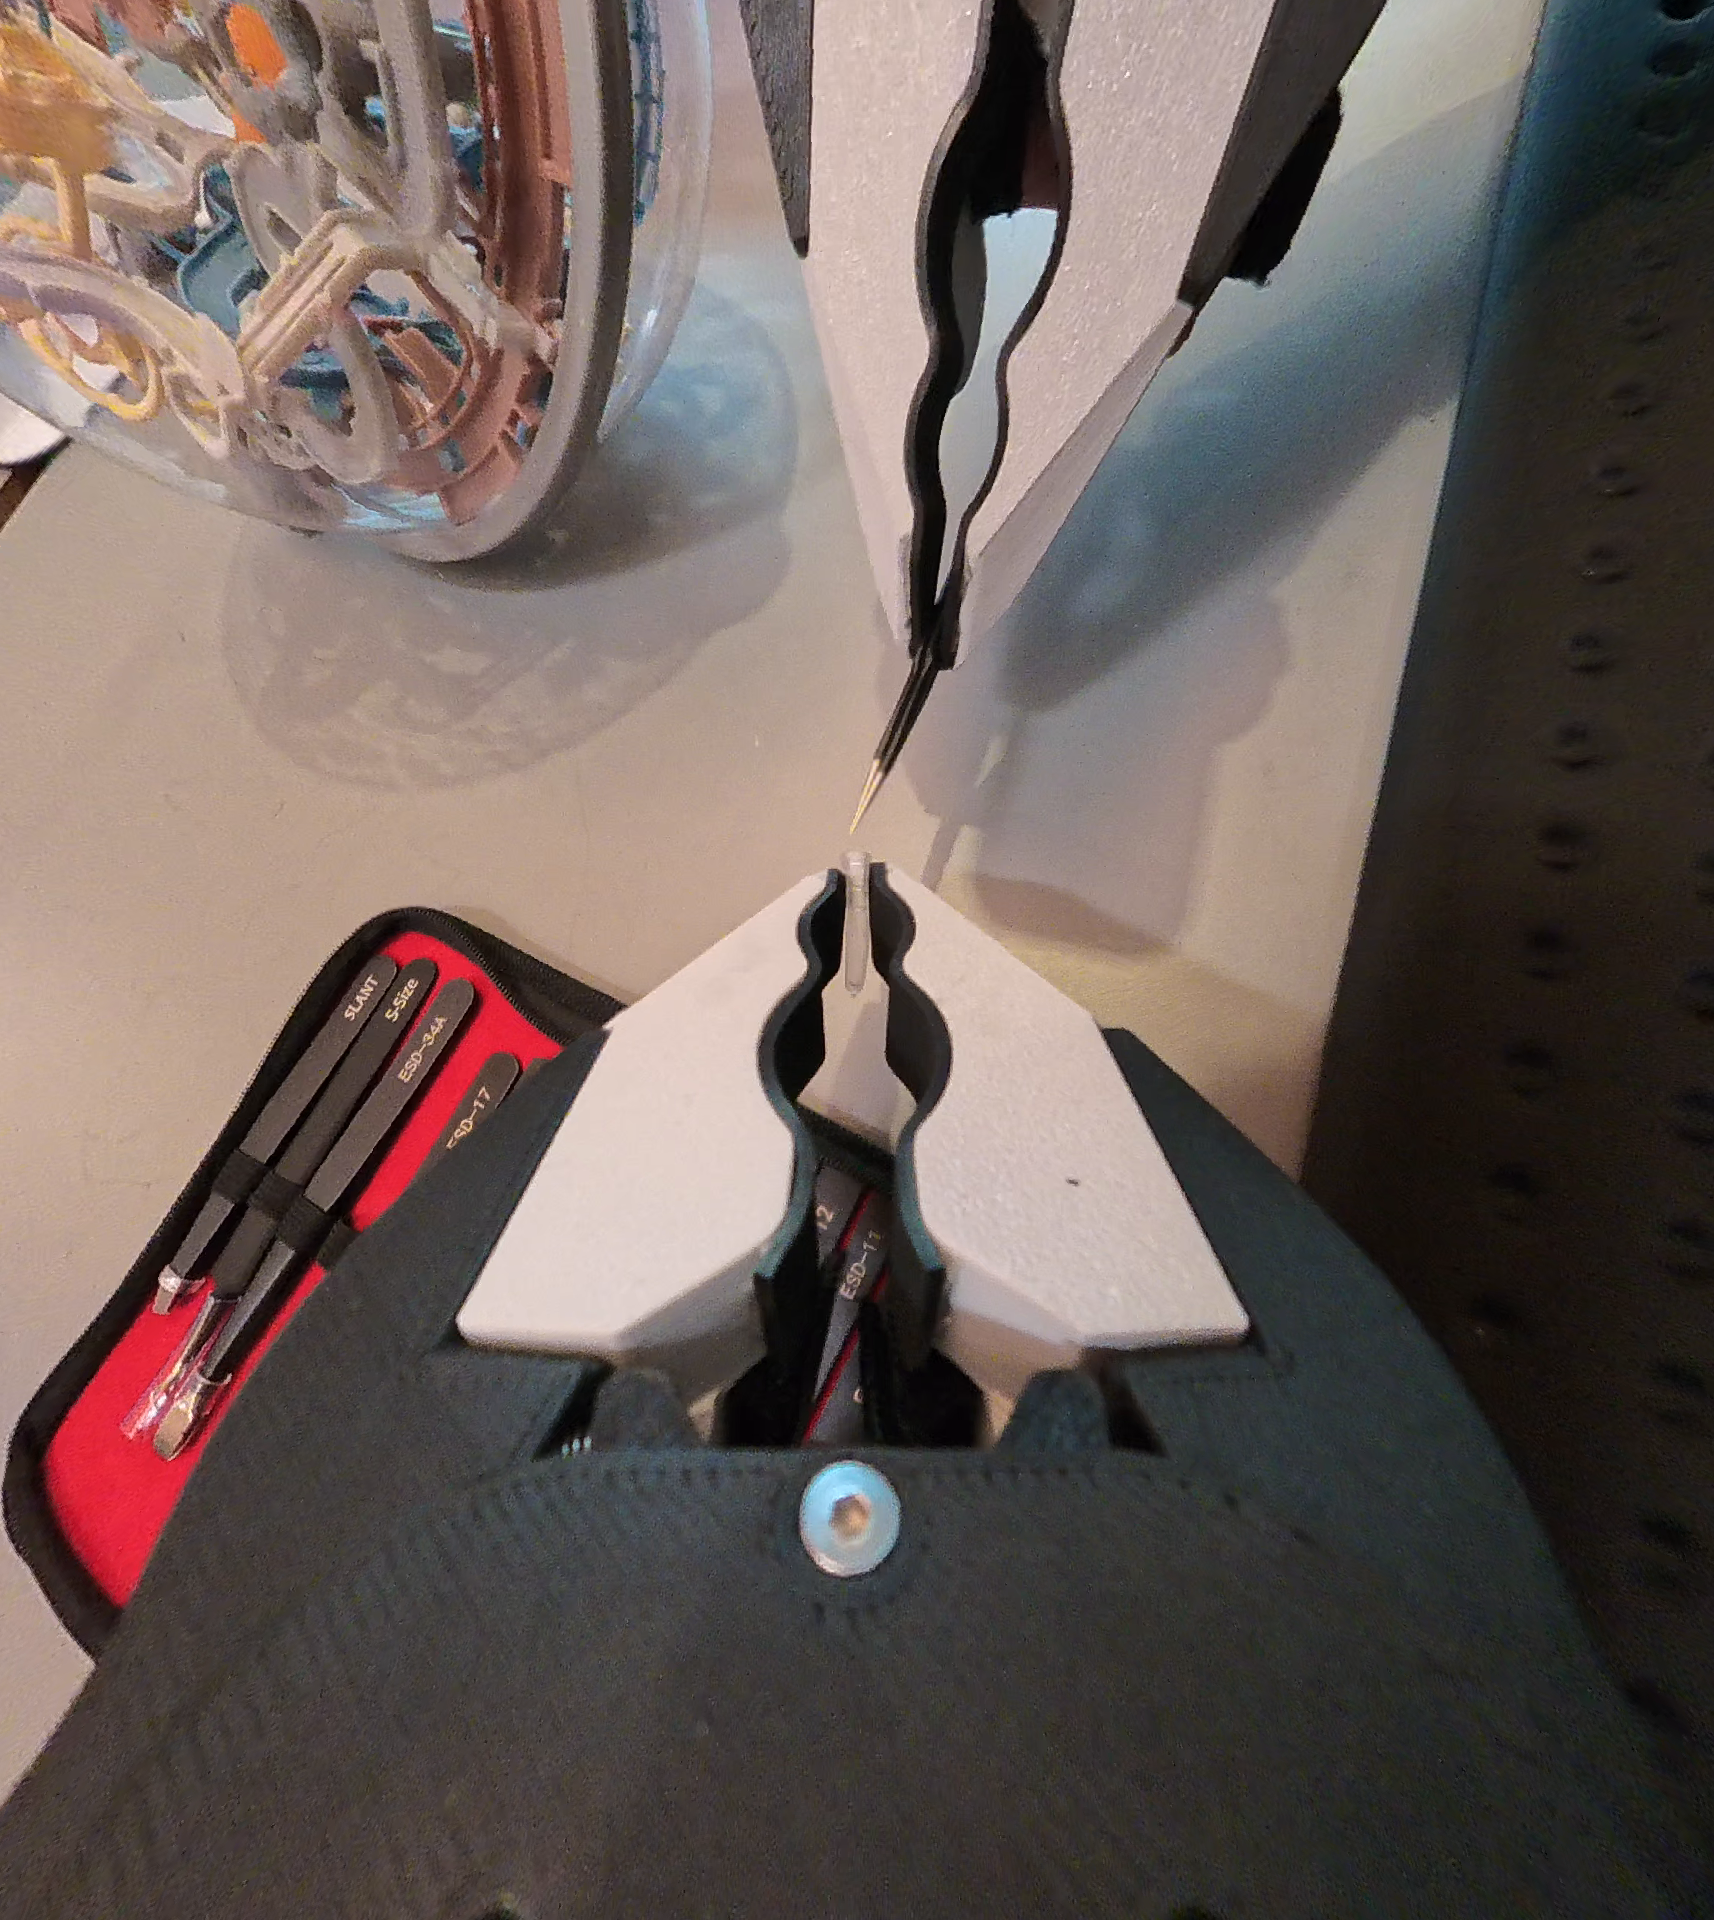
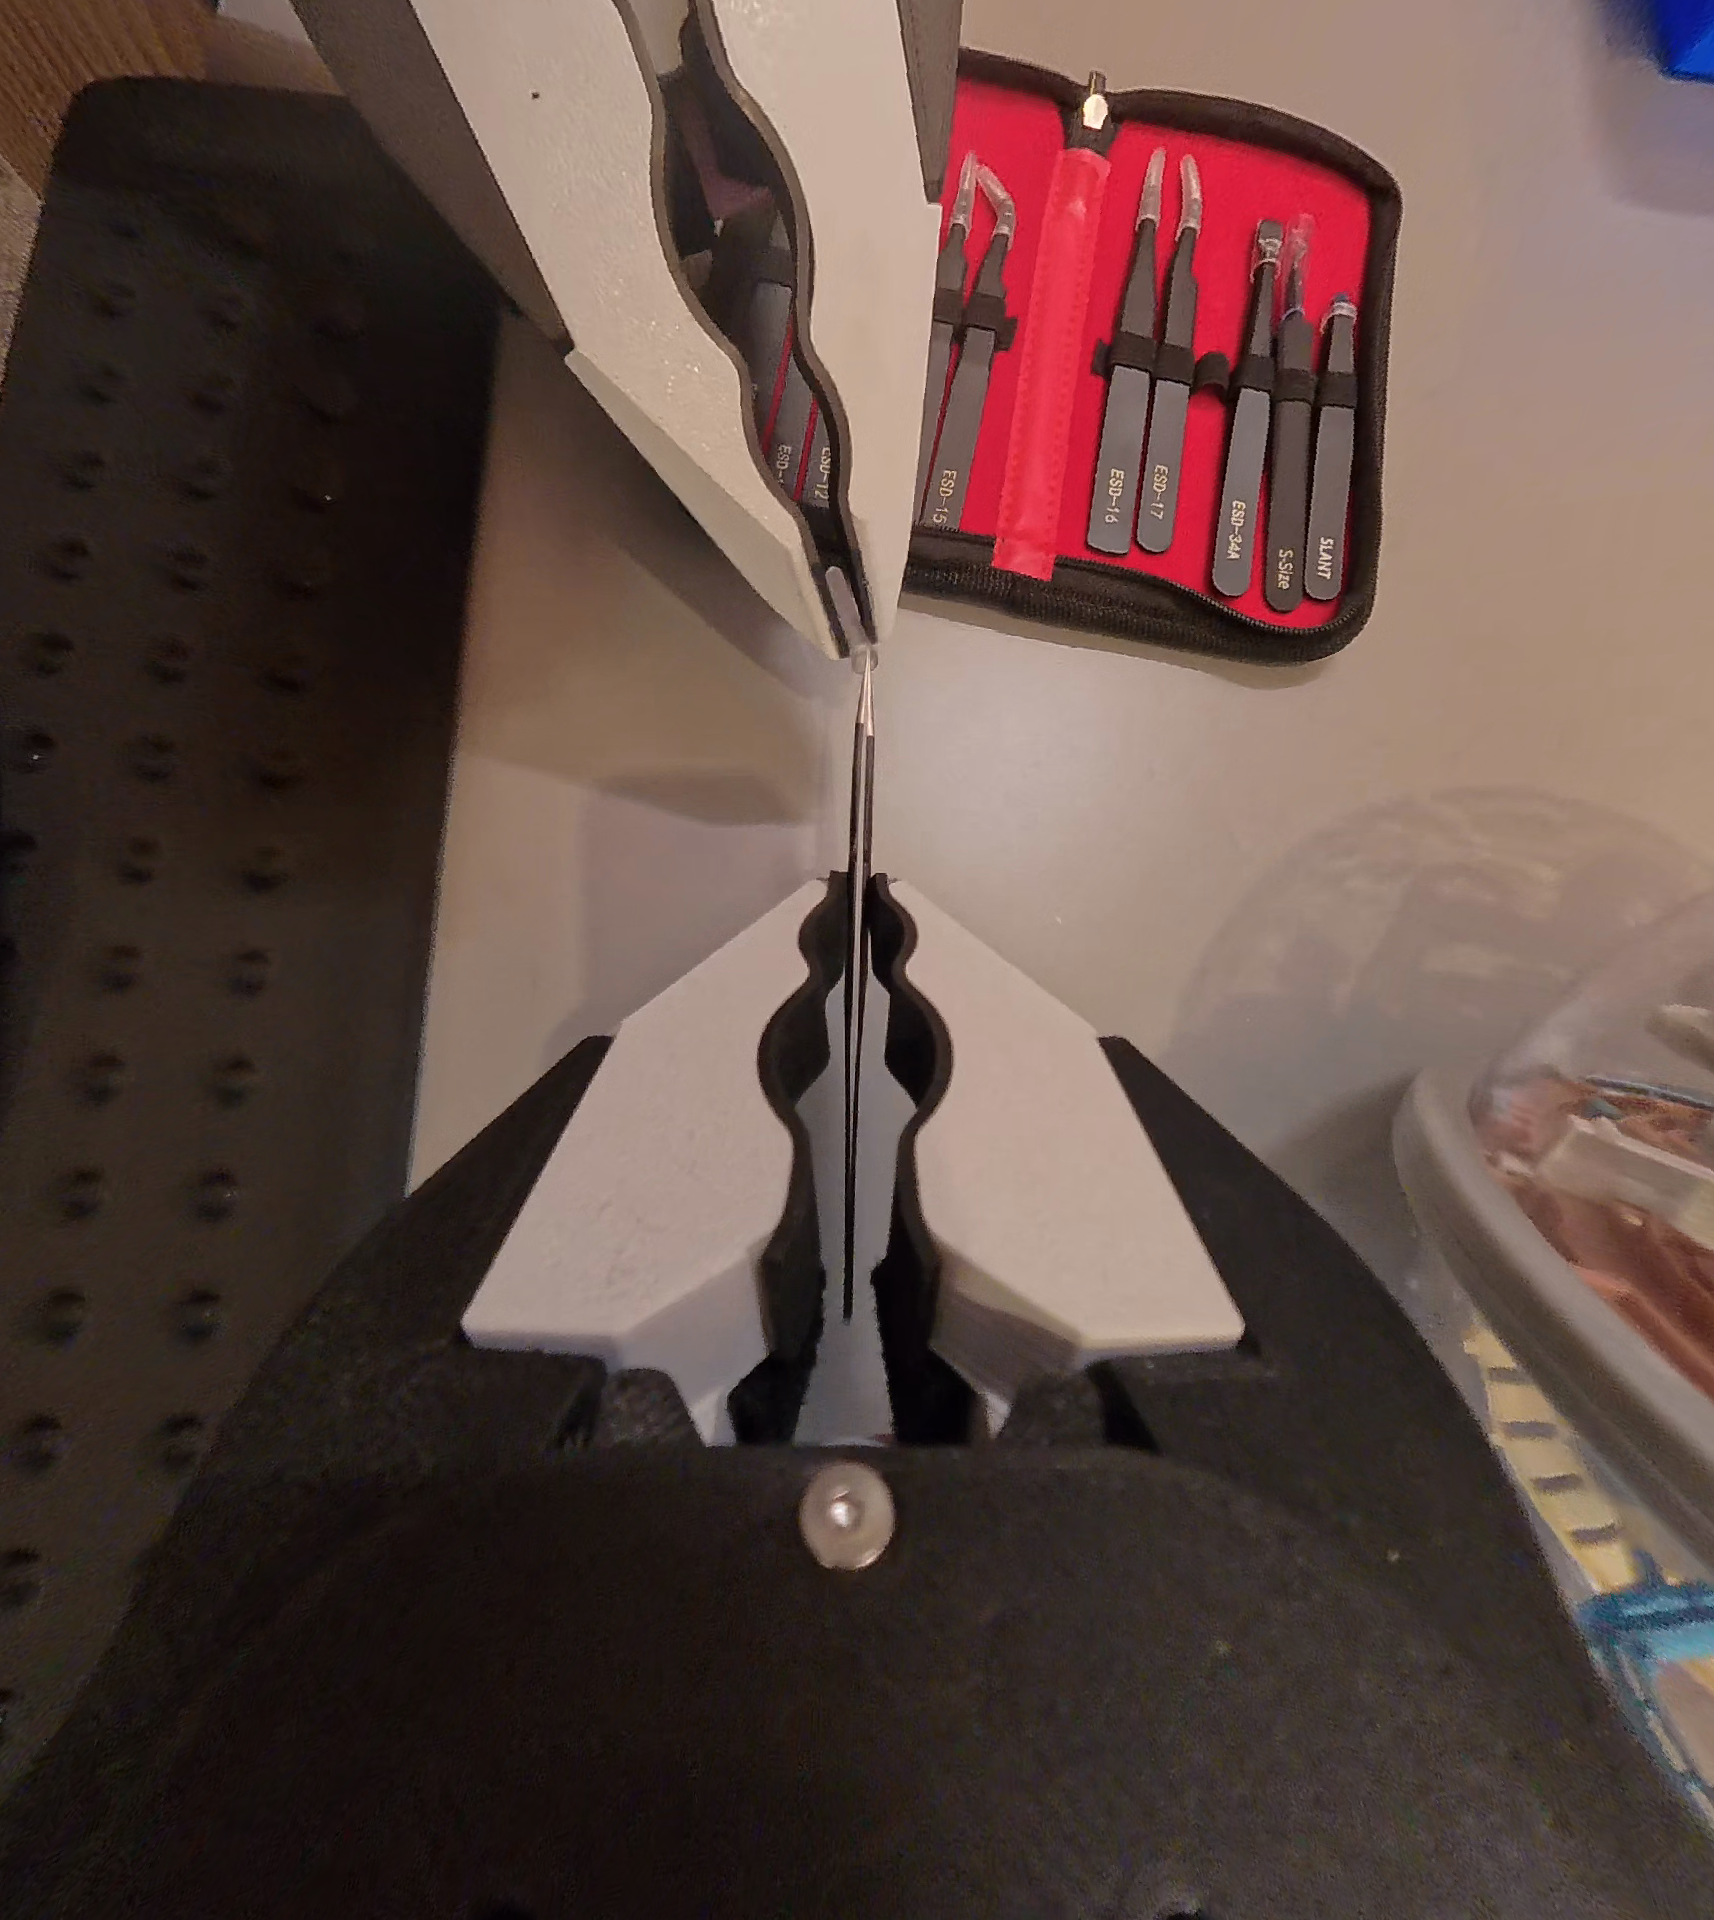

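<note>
On the left wrist view, a clear ball [image 1: 292, 260] full of coloured tracks sits far left, a dark perforated mat [image 1: 1611, 831] runs along the right, and the red case [image 1: 240, 1195] hides partly under the left gripper [image 1: 854, 883], pinched tight on a small clear cap [image 1: 854, 920]. Opposite, the right gripper [image 1: 936, 634] grips black tweezers [image 1: 900, 717], point just short of the cap. Over on the right wrist view, the tweezers [image 2: 861, 831] run between closed fingers, and the whole case [image 2: 1248, 343] shows, tweezers strapped in rows.
</note>
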`<state>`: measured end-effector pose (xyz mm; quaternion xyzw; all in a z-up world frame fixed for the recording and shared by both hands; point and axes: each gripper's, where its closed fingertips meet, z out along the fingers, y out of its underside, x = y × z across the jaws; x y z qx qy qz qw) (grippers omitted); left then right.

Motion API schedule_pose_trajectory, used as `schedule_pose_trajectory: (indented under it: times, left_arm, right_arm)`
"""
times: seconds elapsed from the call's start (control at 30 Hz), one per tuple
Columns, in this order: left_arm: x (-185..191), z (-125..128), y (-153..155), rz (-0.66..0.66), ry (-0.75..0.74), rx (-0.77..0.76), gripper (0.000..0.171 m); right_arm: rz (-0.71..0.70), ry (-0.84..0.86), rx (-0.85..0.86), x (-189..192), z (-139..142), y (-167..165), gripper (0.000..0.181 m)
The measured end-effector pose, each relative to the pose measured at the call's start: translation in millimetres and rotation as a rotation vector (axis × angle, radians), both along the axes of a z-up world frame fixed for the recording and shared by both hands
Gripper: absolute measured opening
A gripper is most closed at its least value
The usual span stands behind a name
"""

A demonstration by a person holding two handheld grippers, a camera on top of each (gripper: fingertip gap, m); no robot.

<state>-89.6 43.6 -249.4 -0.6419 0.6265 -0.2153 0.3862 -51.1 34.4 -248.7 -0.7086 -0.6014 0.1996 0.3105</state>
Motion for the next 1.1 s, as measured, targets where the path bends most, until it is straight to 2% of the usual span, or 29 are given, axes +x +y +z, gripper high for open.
schedule_pose_trajectory:
  times: [0.43, 0.8, 0.97, 1.1]
  left_arm:
    - [5, 0, -4, -0.035, 0.048, 0.024, 0.002]
    - [8, -14, -9, -0.114, 0.256, 0.169, 0.002]
    - [12, -13, -10, -0.126, 0.269, 0.204, 0.001]
    - [12, -9, -8, -0.097, 0.225, 0.192, 0.002]
  right_arm:
    - [0.031, -0.074, 0.04, 0, -5, -2, 0.0]
    - [0.138, -0.266, 0.19, 1, -11, -4, 0.0]
    - [0.153, -0.291, 0.237, -1, -9, -4, 0.0]
    - [0.132, -0.241, 0.23, -7, -6, -3, 0.0]
